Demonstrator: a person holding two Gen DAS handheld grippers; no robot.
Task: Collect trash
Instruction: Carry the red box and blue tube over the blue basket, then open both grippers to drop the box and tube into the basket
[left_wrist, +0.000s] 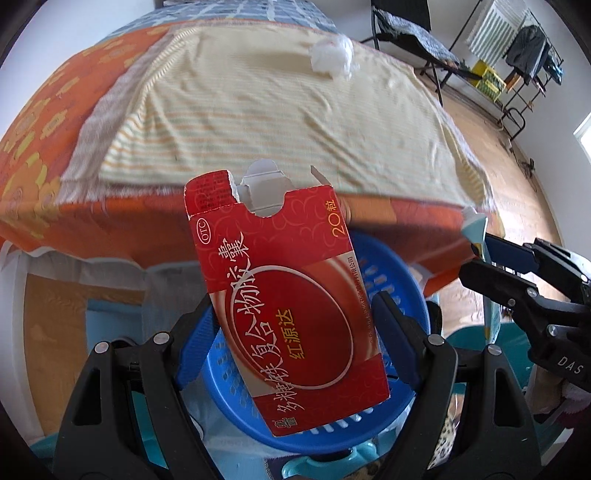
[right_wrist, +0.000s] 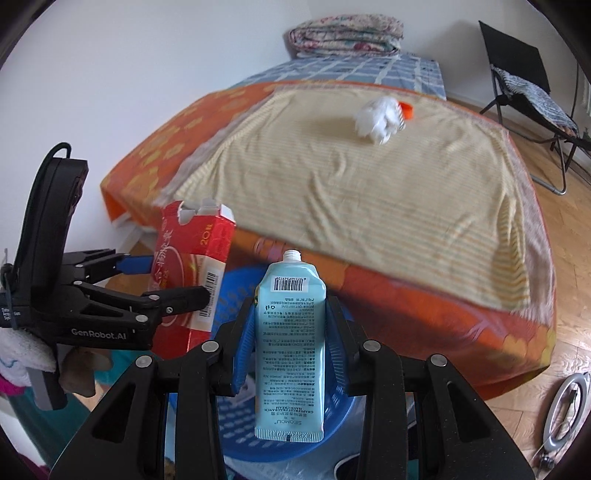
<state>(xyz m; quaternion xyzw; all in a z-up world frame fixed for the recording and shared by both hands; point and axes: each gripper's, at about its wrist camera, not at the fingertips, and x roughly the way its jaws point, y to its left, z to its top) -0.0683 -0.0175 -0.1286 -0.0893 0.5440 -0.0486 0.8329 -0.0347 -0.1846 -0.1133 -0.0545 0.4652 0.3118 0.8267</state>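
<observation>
Over a blue plastic basket (right_wrist: 332, 439) beside the bed (right_wrist: 369, 192), the left gripper (left_wrist: 295, 332) clamps a torn-open red medicine box (left_wrist: 280, 295) with jaws spread wide, while the right gripper (right_wrist: 290, 332) pinches a capless pale-blue cream tube (right_wrist: 290, 350); crumpled white tissue (right_wrist: 378, 120) lies on the striped sheet

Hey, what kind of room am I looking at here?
Most likely a bedroom: a bed with folded quilts at its head, and a clothes rack by the wall.
</observation>
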